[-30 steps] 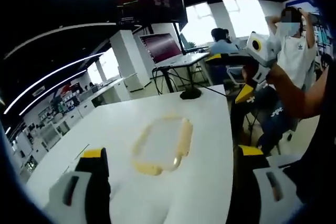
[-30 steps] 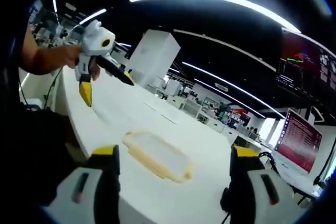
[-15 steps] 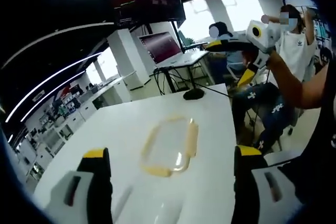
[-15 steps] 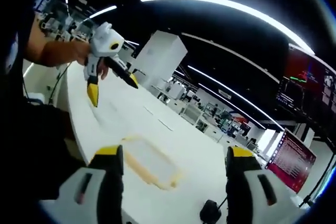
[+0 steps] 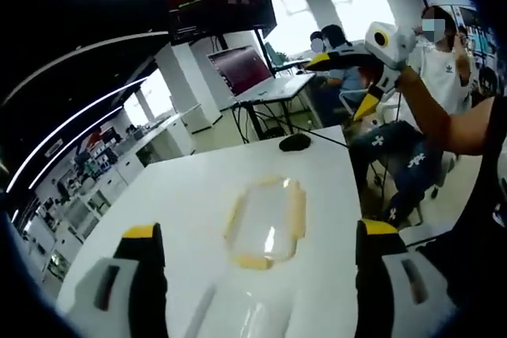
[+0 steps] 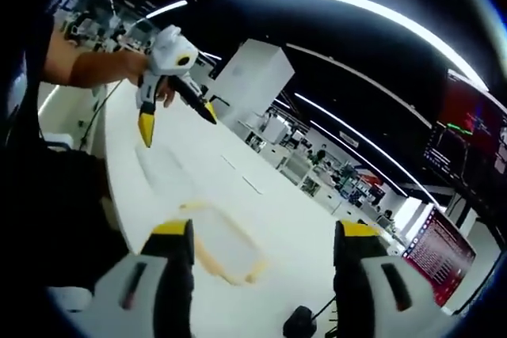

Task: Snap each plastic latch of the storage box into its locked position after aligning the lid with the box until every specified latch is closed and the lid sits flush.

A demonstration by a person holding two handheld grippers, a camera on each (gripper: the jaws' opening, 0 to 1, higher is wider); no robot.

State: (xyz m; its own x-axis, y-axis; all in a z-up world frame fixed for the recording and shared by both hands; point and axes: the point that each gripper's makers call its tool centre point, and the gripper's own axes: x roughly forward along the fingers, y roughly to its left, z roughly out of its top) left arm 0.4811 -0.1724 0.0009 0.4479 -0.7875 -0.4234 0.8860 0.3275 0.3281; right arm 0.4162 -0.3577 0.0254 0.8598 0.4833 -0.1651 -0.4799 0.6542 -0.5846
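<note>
The clear plastic storage box lid with its yellow rim lies flat on my white surface, just ahead of my left claw, whose two yellow-tipped jaws stand wide apart with nothing between them. A second clear, glossy shape sits nearer still, low between those jaws; it is blurred, so I can only guess it is the box itself. Past the lid, near the far edge of the surface, rests a small black rounded object with a cable running off it. Up to the right, my right claw hangs in the air well above the surface, its jaws spread and holding nothing.

From the right gripper view, my right claw shows the same released jaws, and the yellow-rimmed lid lies on the surface between and slightly beyond them. The small black object sits at the near edge. Farther off to the upper left, my left claw is raised over the surface, jaws parted, my hand behind it. Beyond are white columns, ceiling light strips and dark monitors.
</note>
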